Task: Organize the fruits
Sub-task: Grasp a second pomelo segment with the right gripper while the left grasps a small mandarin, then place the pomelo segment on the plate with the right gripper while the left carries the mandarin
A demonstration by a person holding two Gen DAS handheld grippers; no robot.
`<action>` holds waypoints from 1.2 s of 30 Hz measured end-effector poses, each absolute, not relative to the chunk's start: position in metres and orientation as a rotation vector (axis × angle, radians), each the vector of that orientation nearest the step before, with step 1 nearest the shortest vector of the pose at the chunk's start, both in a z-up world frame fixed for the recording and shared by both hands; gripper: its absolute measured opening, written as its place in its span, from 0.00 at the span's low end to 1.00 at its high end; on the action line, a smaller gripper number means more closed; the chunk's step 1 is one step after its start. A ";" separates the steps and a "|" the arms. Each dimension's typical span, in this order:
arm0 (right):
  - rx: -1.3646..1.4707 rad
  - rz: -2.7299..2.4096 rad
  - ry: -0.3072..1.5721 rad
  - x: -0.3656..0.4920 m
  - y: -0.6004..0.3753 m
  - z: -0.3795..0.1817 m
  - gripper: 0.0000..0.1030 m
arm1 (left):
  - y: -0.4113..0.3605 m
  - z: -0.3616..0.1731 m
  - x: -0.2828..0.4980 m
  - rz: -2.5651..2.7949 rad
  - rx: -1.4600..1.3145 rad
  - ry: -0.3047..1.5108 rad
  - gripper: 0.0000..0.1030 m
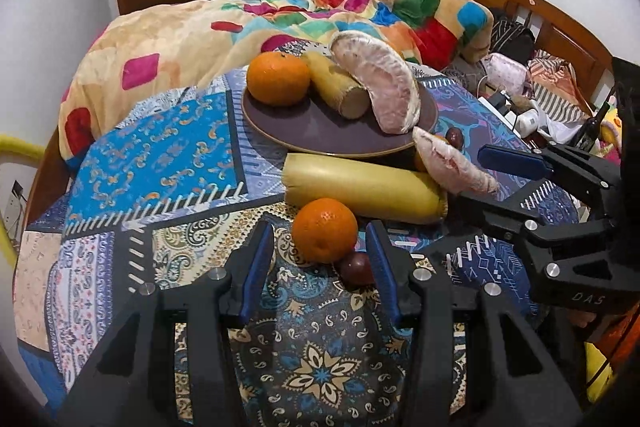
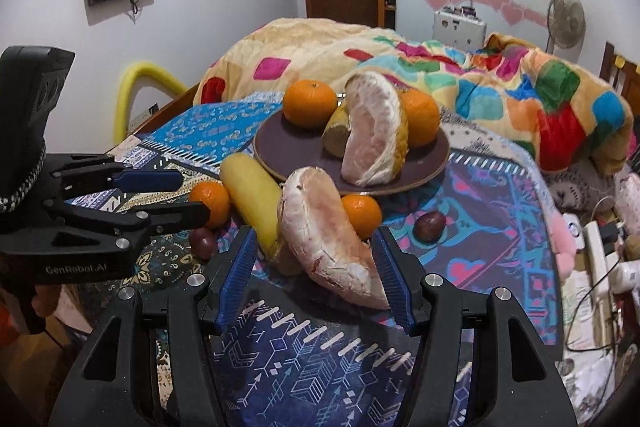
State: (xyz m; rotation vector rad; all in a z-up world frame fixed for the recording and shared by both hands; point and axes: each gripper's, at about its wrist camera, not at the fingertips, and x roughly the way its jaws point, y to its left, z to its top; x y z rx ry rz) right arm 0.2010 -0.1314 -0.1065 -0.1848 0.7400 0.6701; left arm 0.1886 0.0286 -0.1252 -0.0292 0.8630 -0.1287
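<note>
Bedroom walls, a wooden door and a bright patchwork quilt [image 2: 420, 67] stand behind a patterned cloth [image 1: 160, 163] spread over the bed, where the fruit lies. At the left of the right wrist view, the left gripper [image 2: 192, 197] reaches in with its jaws apart and nothing pressed between them; in its own camera the left gripper [image 1: 320, 267] frames an orange [image 1: 324, 229] lying on the cloth just ahead of the blue pads, with a small dark fruit [image 1: 357, 268] touching the orange's lower side. Beyond these lies a long yellow piece of fruit [image 1: 360, 191], and behind it the brown plate [image 1: 320, 135] carries another orange [image 1: 278, 78], a shorter yellow piece [image 1: 340, 89] and a peeled pomelo segment [image 1: 380, 83]. Further right, a second pomelo segment [image 2: 328, 235] rests on the cloth in front of the plate, leaning against the long yellow piece. The right gripper [image 2: 314, 275] is open around that segment; its right pad looks very close to the flesh, though I cannot tell whether it touches. A small orange [image 2: 362, 215] sits just behind the segment, and another dark fruit [image 2: 429, 225] lies apart to the right.
</note>
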 end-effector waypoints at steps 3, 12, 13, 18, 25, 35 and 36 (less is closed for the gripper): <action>-0.171 0.674 0.755 0.205 -0.132 -0.111 0.47 | 0.029 -0.130 0.191 -0.133 -0.039 0.870 0.46; -0.149 0.683 0.756 0.205 -0.134 -0.112 0.40 | 0.028 -0.137 0.200 -0.144 -0.070 0.876 0.42; -0.153 0.683 0.753 0.204 -0.134 -0.112 0.40 | 0.028 -0.138 0.200 -0.148 -0.071 0.877 0.41; -0.151 0.685 0.749 0.204 -0.135 -0.110 0.37 | 0.027 -0.136 0.201 -0.138 -0.058 0.870 0.36; -0.158 0.676 0.714 0.199 -0.139 -0.095 0.25 | 0.031 -0.125 0.192 -0.133 -0.063 0.839 0.36; -0.125 0.676 0.687 0.198 -0.146 -0.078 0.18 | 0.035 -0.095 0.178 -0.124 -0.047 0.764 0.36; -0.126 0.676 0.683 0.197 -0.145 -0.076 0.18 | 0.036 -0.094 0.177 -0.122 -0.045 0.758 0.36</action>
